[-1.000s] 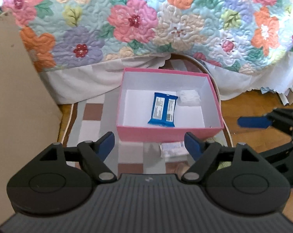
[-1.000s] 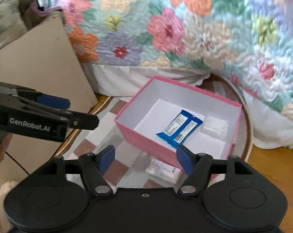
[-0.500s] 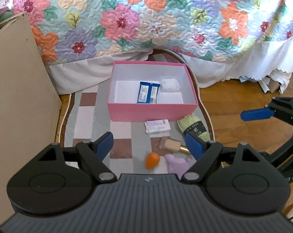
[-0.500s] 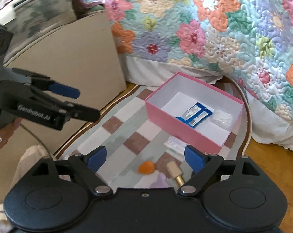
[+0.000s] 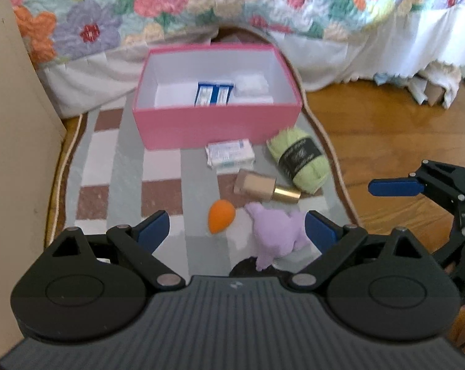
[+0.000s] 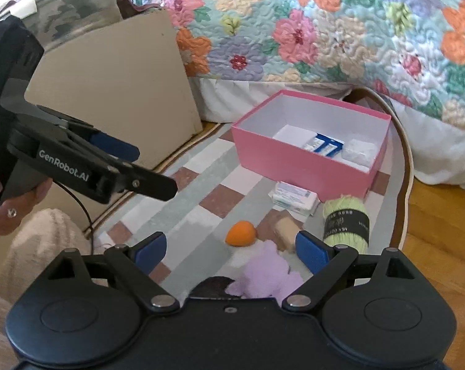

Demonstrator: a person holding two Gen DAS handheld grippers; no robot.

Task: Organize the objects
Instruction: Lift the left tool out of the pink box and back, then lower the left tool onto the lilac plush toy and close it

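Note:
A pink box stands on the checked rug and holds a blue packet and a white pouch. In front of it lie a white tissue pack, a green yarn ball, a beige bottle with a gold cap, an orange sponge and a purple plush toy. My left gripper hovers over the sponge and plush, its jaws opening and touching nothing. My right gripper hovers nearby, jaws also opening and empty.
A tall cardboard panel stands at the rug's left edge. A flowered quilt hangs from the bed behind the box. Wooden floor lies to the right. A person's hand holds the left gripper's handle.
Both grippers have pulled back from the box and sunk lower, bringing the yarn, bottle, sponge and plush into view. Both pairs of jaws stand wider than before.

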